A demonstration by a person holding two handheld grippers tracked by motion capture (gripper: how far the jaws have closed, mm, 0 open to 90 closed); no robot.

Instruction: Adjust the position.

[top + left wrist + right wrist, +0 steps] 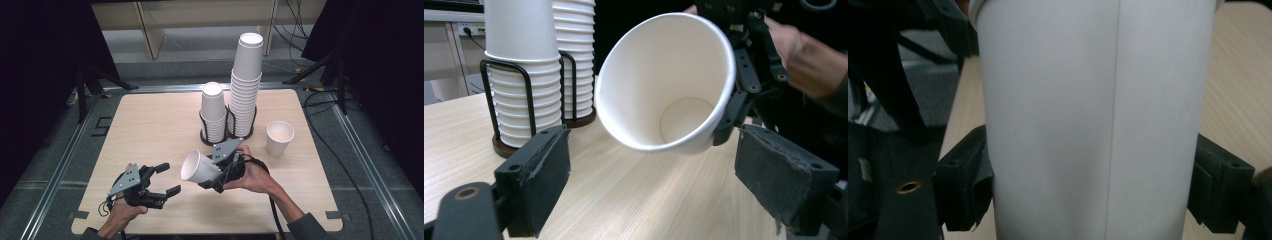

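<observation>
A white paper cup [197, 167] hangs tipped on its side above the front middle of the table, its mouth facing left. My right gripper [212, 175] is shut on its wall; in the right gripper view the cup [1093, 120] sits squeezed between the two black pads [965, 182]. My left gripper [170, 179] rests low near the front left, open, with nothing between its jaws. In the left gripper view the cup's open mouth [664, 85] faces the camera just beyond the spread left gripper [656, 185].
Two stacks of white cups stand in black wire holders at the back middle: a short stack [213, 112] and a tall stack [245, 85]. A single upright cup [279, 137] stands to their right. The wooden table [150, 125] has dark drop-offs on all sides.
</observation>
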